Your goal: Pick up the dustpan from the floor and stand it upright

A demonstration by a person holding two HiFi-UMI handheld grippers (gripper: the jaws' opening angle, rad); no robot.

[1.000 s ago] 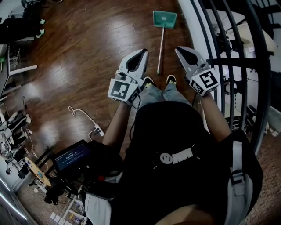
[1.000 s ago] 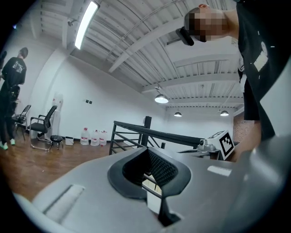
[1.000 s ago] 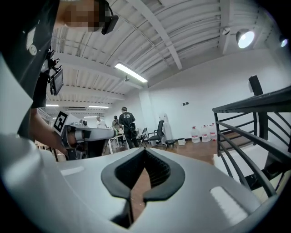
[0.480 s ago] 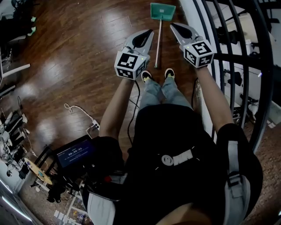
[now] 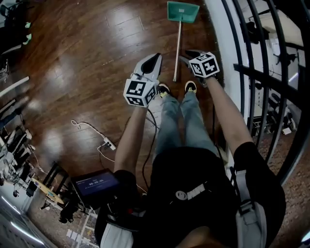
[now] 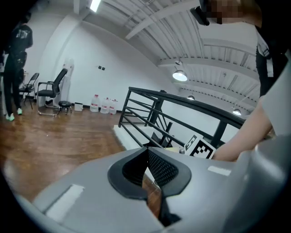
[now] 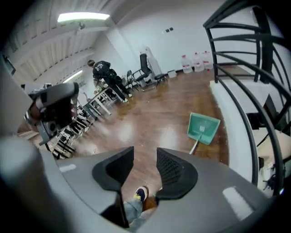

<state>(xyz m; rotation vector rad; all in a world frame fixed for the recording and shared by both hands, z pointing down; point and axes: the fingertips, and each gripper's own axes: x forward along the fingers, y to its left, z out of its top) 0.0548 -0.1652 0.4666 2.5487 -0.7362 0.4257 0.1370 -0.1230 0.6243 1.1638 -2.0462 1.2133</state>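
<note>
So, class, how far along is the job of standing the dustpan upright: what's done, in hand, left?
Done: nothing; the dustpan lies flat on the floor. In hand: the right gripper, jaws opening with nothing between them, hangs near the handle; the left gripper is shut and empty. Left: grip the handle, lift, stand it upright.

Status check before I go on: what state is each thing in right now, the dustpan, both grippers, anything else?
dustpan: lying flat on the floor, handle toward the person's feet, not held.
left gripper: fingers together, nothing between them.
right gripper: fingers apart and opening, nothing between them.
screen: lit.
</note>
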